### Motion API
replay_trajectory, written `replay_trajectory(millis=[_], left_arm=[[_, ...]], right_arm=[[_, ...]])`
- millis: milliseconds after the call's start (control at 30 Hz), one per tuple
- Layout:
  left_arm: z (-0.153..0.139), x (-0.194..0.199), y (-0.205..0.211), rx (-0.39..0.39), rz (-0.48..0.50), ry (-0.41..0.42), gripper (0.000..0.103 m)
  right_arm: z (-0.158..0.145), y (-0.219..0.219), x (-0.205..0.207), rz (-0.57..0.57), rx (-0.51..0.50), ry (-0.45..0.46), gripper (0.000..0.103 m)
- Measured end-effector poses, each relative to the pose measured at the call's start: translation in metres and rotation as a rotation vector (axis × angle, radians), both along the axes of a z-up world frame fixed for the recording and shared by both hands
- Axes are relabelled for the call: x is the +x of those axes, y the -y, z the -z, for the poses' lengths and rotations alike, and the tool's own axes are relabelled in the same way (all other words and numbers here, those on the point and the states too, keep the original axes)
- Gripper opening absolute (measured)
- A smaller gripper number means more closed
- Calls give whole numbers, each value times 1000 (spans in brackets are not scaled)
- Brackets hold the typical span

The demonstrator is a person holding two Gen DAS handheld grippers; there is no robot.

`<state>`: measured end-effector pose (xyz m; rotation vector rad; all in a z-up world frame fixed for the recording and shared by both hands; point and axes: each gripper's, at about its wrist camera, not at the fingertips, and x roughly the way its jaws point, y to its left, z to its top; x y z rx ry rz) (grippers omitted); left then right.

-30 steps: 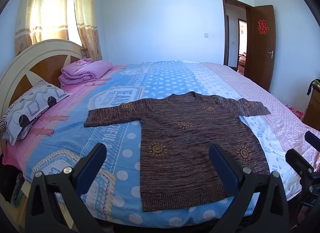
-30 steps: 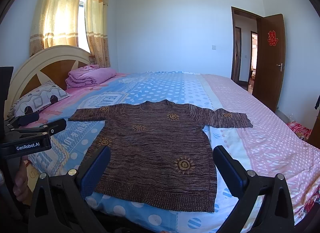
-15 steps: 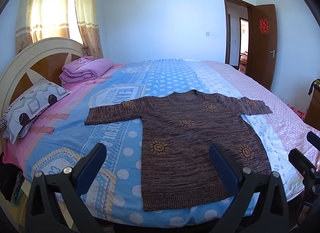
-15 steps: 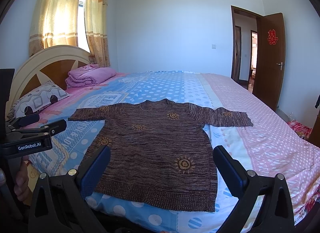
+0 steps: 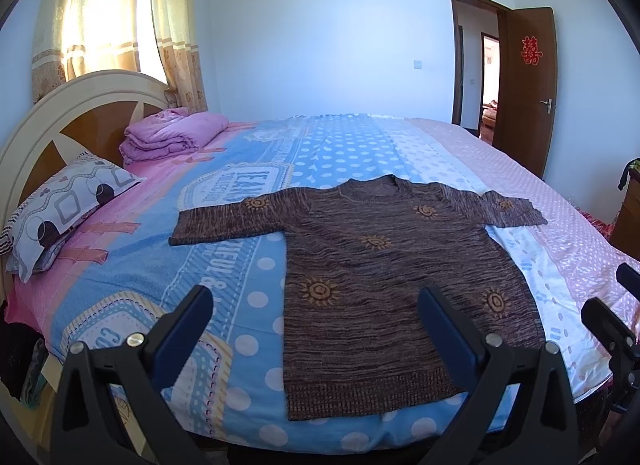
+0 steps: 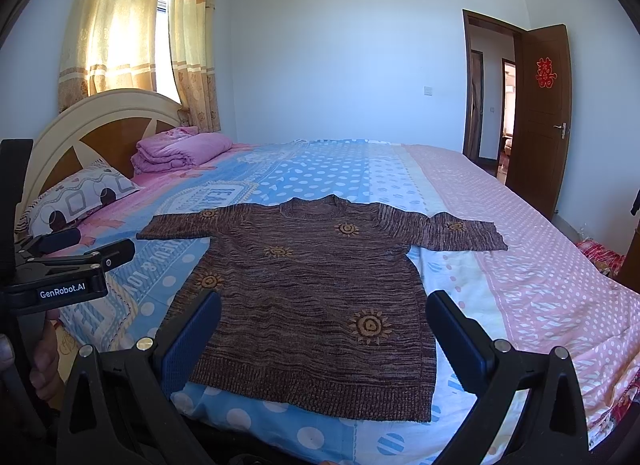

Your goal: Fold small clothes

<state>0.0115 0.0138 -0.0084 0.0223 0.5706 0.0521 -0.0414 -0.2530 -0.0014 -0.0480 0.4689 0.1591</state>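
On the bed: all items of this scene lie on one surface, listed below from largest to smallest.
Bed (image 5: 248,349): carries every item; the patterned sheet is smooth, so it serves as the folding surface.
Sweater (image 5: 384,277): the task's garment, brown knit with orange sun motifs. It lies flat near the foot-side edge, hem toward both cameras, neck toward the far wall. Both sleeves are spread straight out to the sides. Judgement: this layout exposes each sleeve and side seam for a first fold, and no fold is yet made.
Sweater position, right wrist view (image 6: 320,297): the hem sits just short of the bed edge, between the two near fingers.
Headboard (image 5: 44,121): stands at the left end of the bed, well apart from the garment.
Pillow (image 5: 64,213): rests against the headboard end, clear of the left sleeve.
Folded pink blanket (image 5: 172,137): stacked at the head corner, out of the work area.
Left tongs (image 5: 316,329): spread wide, holding nothing, poised above the near edge. The fingers frame the hem's left part. Judgement: this stance suits an approach to the hem or left sleeve.
Right tongs (image 6: 324,333): spread wide, holding nothing, fingers bracketing the lower body of the garment.
Left tongs, seen from the right (image 6: 76,261): held level beside the bed's left side, not touching the cloth.
Hand (image 6: 44,361): grips the left tool's handle below the body.
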Motion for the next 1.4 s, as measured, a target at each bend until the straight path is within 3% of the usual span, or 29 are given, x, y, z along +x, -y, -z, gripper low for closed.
replay_trajectory(millis=[833, 1400], left_arm=[[8, 9, -4, 0, -12, -21, 103], [39, 60, -9, 85, -41, -82, 103]], right_arm=[[7, -1, 4, -16, -3, -17, 102], [31, 16, 55, -27, 3, -58, 102]])
